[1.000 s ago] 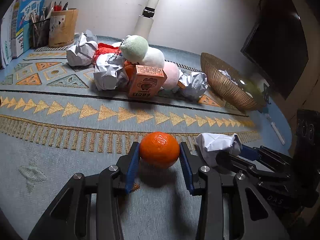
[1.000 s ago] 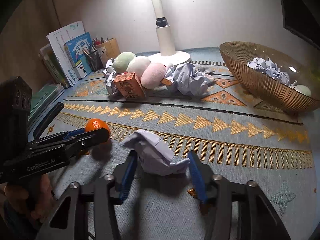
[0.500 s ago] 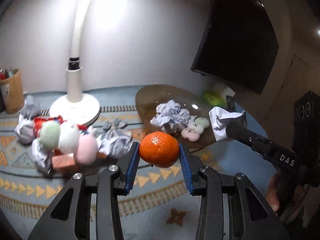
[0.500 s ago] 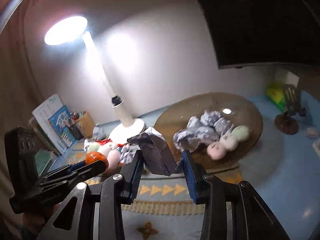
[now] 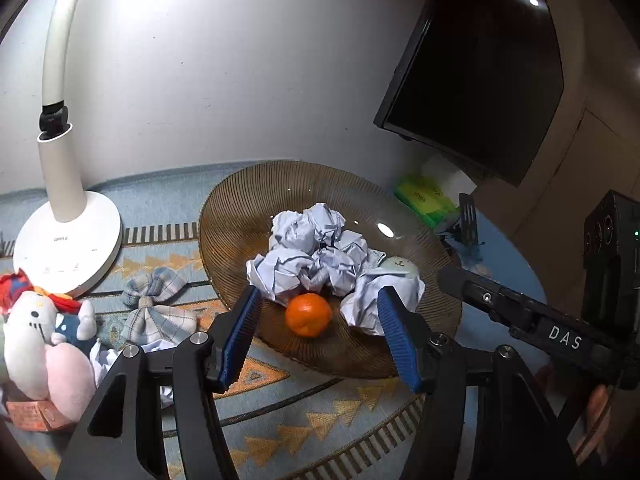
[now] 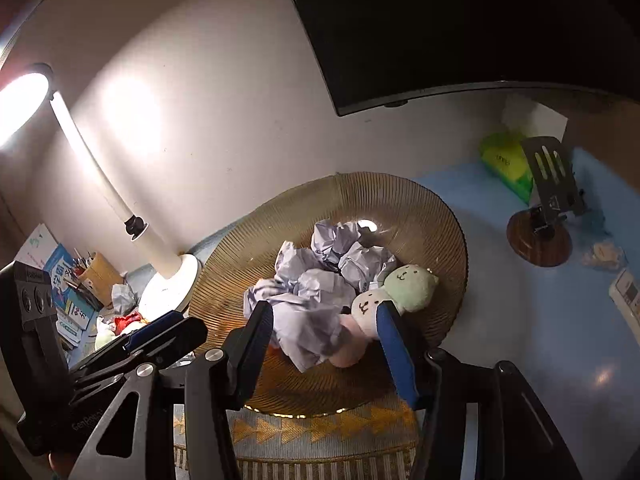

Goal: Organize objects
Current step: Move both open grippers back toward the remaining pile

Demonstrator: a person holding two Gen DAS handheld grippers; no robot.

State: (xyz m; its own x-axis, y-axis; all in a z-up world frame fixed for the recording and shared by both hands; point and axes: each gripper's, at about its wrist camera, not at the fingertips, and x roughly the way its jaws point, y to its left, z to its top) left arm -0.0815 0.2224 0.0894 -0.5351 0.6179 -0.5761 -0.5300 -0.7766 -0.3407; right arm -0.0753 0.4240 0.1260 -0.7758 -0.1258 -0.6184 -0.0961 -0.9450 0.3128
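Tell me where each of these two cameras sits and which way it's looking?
Left wrist view: sits on the left tool, looking forward and down at the bowl with the orange; its own open fingers show, and the right tool.
Right wrist view: sits on the right tool, looking down into the bowl at crumpled paper; its open fingers show, and the left tool.
Shared: bowl, paper balls, lamp, dark screen.

Your left gripper and right gripper are matte black frames with silver screws and ribbed blue pads. White "DAS" lettering marks the right one's side; a green light glows on its black box.
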